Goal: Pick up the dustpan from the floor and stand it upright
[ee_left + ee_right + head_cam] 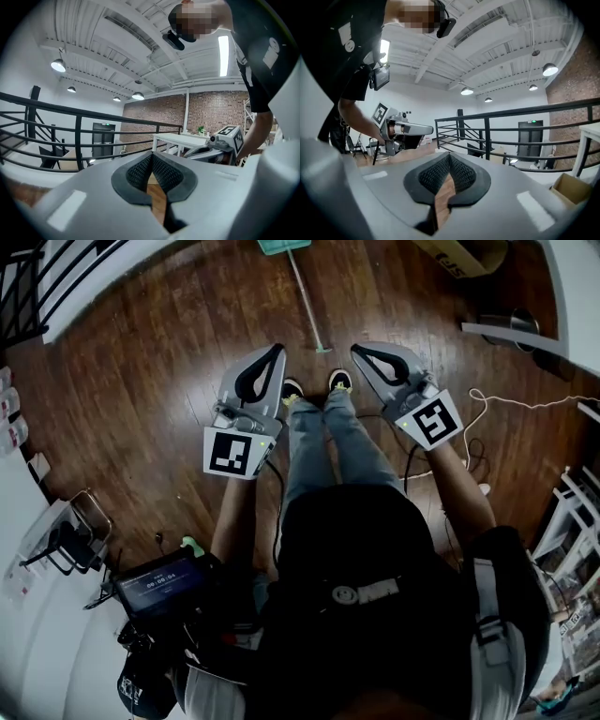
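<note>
A teal dustpan [278, 246] lies on the wood floor at the top edge of the head view. Its long thin handle [307, 304] runs down toward my shoes [316, 385]. My left gripper [277, 349] is held out left of my legs, short of the handle's near end, with its jaws shut on nothing. My right gripper [357, 351] is on the other side at about the same distance, also shut and empty. In the left gripper view the left gripper [151, 155] has its dark pads meeting at the tip. In the right gripper view the right gripper [450, 156] looks the same. Neither gripper view shows the dustpan.
A cardboard box [465, 256] and a metal bin [513, 328] stand at the back right. A white cable [487, 405] trails over the floor beside my right arm. A black railing [26, 285] borders the far left, a folded stand [67, 532] is at left, and white shelving [574, 521] at right.
</note>
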`<action>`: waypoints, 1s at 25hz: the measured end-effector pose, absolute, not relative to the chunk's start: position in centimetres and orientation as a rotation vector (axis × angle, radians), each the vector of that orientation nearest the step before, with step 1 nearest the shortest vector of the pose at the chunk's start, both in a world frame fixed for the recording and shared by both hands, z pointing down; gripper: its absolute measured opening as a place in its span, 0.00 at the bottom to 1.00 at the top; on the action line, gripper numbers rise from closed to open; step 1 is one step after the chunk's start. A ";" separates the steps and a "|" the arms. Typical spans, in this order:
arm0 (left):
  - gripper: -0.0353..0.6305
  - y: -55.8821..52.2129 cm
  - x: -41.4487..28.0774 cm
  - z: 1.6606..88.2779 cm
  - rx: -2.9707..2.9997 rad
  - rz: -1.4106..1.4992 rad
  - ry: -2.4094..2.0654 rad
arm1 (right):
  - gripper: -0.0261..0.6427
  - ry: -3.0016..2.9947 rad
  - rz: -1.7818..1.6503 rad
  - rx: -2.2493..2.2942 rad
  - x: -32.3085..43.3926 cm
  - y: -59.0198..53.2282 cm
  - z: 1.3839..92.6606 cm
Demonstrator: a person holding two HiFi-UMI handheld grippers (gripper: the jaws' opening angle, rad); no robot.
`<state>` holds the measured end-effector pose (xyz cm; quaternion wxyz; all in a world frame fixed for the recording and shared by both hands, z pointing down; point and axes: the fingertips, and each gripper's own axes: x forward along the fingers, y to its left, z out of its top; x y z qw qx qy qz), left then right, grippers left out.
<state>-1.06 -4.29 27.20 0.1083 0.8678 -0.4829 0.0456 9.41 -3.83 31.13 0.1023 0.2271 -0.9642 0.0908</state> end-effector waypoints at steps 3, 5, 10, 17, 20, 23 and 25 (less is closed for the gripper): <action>0.08 -6.0 -2.4 29.2 2.558 0.153 -1.404 | 0.04 -2.819 0.317 0.671 8.8 -5.3 33.3; 0.08 -7.1 -2.9 31.1 2.571 0.180 -1.390 | 0.04 -2.800 0.321 0.646 8.5 -6.5 35.2; 0.08 -8.2 -3.6 35.3 2.572 0.169 -1.346 | 0.11 -2.791 0.382 0.568 7.6 -8.0 40.8; 0.08 -7.8 -4.1 48.6 2.500 0.177 -1.324 | 0.34 -2.737 0.602 0.468 7.4 -7.7 59.5; 0.08 -7.0 -3.9 56.1 2.463 0.185 -1.307 | 0.38 -2.662 0.680 0.434 8.1 -7.0 70.1; 0.08 -6.1 -4.3 63.6 2.434 0.196 -1.289 | 0.38 -2.582 0.737 0.414 8.4 -5.9 80.2; 0.08 -5.6 -5.0 68.1 2.409 0.194 -1.306 | 0.39 -2.529 0.755 0.374 8.4 -4.6 86.5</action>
